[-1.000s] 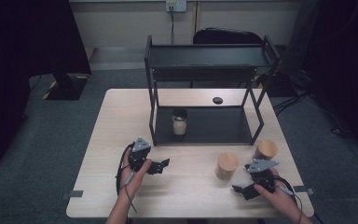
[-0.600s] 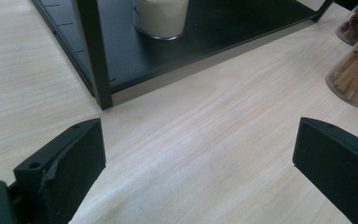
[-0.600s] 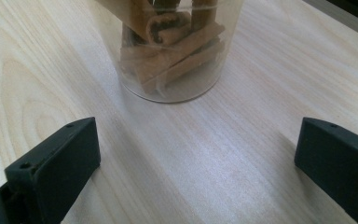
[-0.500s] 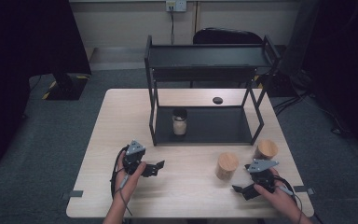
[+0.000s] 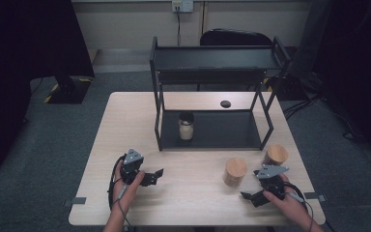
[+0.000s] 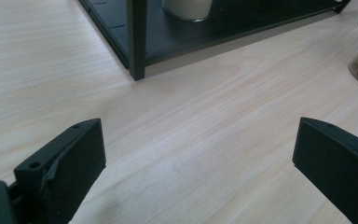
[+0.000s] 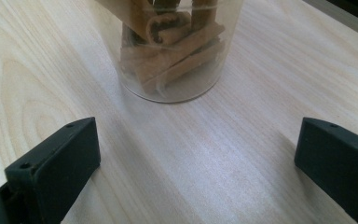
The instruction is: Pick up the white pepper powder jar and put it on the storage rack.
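Wooden table [image 5: 188,193], pale and smooth, holds everything. On it, at the 12 o'clock side, stands a black metal rack [image 5: 212,96] with a top shelf and a low shelf. A small jar with a dark lid [image 5: 186,125] sits on the low shelf, near the rack's left leg. A little black round thing [image 5: 225,103] lies on the table behind the rack.

Near the 5 o'clock part of the table stand two see-through jars with wooden lids. The nearer jar [image 5: 235,171] has brown cinnamon sticks inside, as the right gripper view shows [image 7: 172,46]. The other jar [image 5: 276,155] stands just beside it, toward 2 o'clock from it.

The right gripper [image 5: 255,195] is in the person's right hand [image 5: 290,205], low on the table. Its jaws are wide apart with nothing between them. The cinnamon jar is near, at 11 o'clock from it, not touching.

The left gripper [image 5: 153,176] is in the left hand [image 5: 125,186], at 7 o'clock on the table. Its jaws are wide apart too, holding nothing, over bare wood. It points toward the rack's front leg [image 6: 136,37].
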### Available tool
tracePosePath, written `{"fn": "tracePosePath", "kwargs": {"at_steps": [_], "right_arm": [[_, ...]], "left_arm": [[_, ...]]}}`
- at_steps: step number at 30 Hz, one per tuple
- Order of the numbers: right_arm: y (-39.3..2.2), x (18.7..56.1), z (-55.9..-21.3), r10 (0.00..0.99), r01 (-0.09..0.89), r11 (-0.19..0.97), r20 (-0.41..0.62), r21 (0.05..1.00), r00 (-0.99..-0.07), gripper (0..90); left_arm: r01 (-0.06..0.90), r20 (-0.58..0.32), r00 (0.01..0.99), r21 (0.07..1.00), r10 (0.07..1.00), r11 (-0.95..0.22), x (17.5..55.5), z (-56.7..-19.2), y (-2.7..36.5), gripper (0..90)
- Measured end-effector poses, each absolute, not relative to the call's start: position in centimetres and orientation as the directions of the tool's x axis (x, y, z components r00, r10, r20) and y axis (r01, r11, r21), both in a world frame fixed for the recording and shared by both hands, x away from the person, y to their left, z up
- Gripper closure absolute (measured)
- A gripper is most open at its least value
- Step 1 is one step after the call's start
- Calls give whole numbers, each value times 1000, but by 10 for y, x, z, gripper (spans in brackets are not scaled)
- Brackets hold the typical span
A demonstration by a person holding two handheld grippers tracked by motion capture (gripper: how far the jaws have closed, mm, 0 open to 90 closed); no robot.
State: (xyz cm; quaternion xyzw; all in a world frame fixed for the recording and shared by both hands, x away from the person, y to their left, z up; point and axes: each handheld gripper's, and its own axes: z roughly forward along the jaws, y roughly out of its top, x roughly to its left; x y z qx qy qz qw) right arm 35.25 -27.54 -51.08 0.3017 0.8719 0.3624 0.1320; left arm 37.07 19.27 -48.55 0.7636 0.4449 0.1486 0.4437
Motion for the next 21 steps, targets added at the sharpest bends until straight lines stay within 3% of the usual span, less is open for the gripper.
{"fn": "tracePosePath", "kwargs": {"at_steps": [21], "right_arm": [[-275,353,-511,622,430,555,-12,712,-783,0]], "left_arm": [[601,-97,518,748,850,-281,357,-504,207,19]]}}
